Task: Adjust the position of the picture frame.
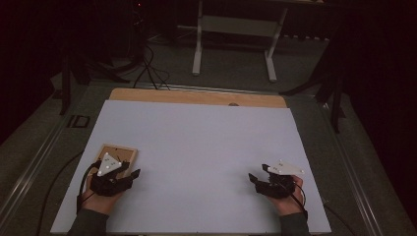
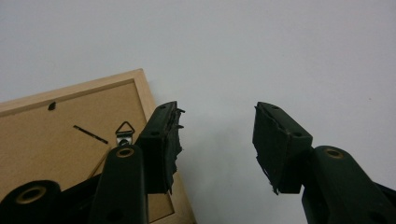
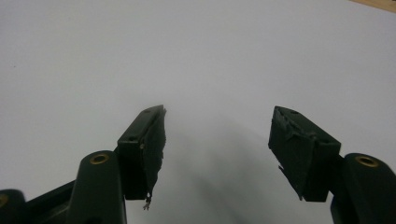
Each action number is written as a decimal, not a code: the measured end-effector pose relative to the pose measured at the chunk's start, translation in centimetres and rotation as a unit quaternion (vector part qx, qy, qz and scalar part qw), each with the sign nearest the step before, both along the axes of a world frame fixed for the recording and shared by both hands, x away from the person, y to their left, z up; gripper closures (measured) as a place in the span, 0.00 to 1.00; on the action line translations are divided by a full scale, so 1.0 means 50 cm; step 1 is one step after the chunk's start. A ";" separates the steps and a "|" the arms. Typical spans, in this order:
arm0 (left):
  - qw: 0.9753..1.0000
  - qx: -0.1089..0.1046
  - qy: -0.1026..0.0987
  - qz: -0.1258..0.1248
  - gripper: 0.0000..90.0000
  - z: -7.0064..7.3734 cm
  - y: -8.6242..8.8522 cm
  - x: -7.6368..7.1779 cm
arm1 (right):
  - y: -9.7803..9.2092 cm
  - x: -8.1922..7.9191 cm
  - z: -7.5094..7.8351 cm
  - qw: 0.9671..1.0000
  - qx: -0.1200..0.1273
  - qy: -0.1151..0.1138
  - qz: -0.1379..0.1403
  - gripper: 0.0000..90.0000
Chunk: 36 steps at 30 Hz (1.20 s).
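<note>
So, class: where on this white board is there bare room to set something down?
The white board is bare between the left gripper and the right gripper, and up to its far edge. The near-left corner is crowded: the wooden frame lies there.

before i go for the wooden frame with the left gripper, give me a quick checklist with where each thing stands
1. Left gripper open: ok, jaws wide apart with nothing between them.
2. Left gripper lined up on the wooden frame: not ok, one jaw sits over the frame's edge, the other over bare white board.
3. Frame lying flat: ok, back side up, with the hanger showing.
4. Right gripper open and out of the way: ok, far across the board.
5. Frame's front side undamaged: cannot tell, it faces down.
</note>
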<state>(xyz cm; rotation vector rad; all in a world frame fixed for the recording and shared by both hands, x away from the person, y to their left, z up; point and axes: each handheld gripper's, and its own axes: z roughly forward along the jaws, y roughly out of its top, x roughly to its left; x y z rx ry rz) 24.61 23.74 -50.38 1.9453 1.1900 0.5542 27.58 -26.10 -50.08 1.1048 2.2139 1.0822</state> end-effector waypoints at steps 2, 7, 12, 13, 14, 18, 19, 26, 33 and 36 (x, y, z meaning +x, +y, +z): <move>1.000 -0.001 -0.001 0.002 0.57 0.002 0.002 0.000 | -0.005 0.000 -0.001 1.000 0.002 0.000 -0.003 0.40; 1.000 -0.004 -0.003 0.006 0.56 0.005 0.007 0.001 | -0.006 0.008 -0.008 1.000 0.008 0.002 -0.011 0.40; 1.000 -0.005 -0.003 0.011 0.56 0.007 0.013 0.004 | -0.003 0.014 -0.012 1.000 0.003 0.006 -0.009 0.40; 1.000 -0.006 -0.001 0.013 0.56 0.007 0.015 0.005 | -0.003 0.014 -0.013 1.000 0.001 0.006 -0.009 0.40; 1.000 -0.007 -0.001 0.014 0.56 0.006 0.016 0.006 | -0.003 0.015 -0.014 1.000 0.001 0.008 -0.008 0.40; 1.000 -0.009 -0.001 0.020 0.56 0.007 0.024 0.006 | 0.000 0.017 -0.015 1.000 0.001 0.009 -0.008 0.40; 1.000 -0.009 -0.001 0.022 0.57 0.008 0.026 0.006 | 0.001 0.017 -0.015 1.000 0.000 0.008 -0.007 0.39; 0.999 -0.017 0.008 0.028 0.69 0.007 0.048 0.008 | 0.004 0.019 -0.018 1.000 -0.003 0.012 -0.005 0.39; 0.999 -0.012 0.017 0.028 0.97 0.004 0.066 0.010 | 0.002 0.019 -0.017 1.000 -0.002 0.012 -0.007 0.39; 0.999 -0.008 0.022 0.028 1.00 0.002 0.070 0.012 | 0.002 0.019 -0.018 1.000 -0.003 0.012 -0.008 0.39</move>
